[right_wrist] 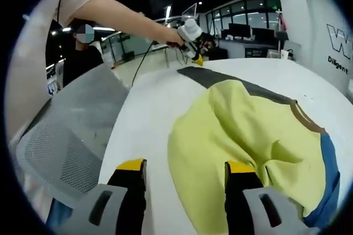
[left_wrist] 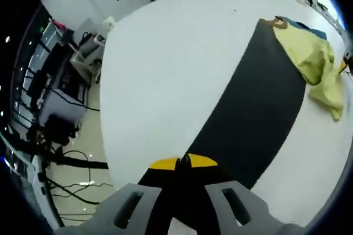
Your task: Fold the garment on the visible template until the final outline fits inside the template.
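The left claw (left_wrist: pixel 184 162) has its jaws together, pinching the near end of the dark template (left_wrist: pixel 259 108); pulling could drag it off the white table (left_wrist: pixel 165 80). The yellow garment (right_wrist: pixel 242 130) lies bunched ahead of the right claw (right_wrist: pixel 185 167), which gapes with nothing held. A mesh chair (right_wrist: pixel 66 130) stands left, offices beyond.

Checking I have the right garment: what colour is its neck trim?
Brown, on the yellow garment; the neck trim shows best in the right gripper view.
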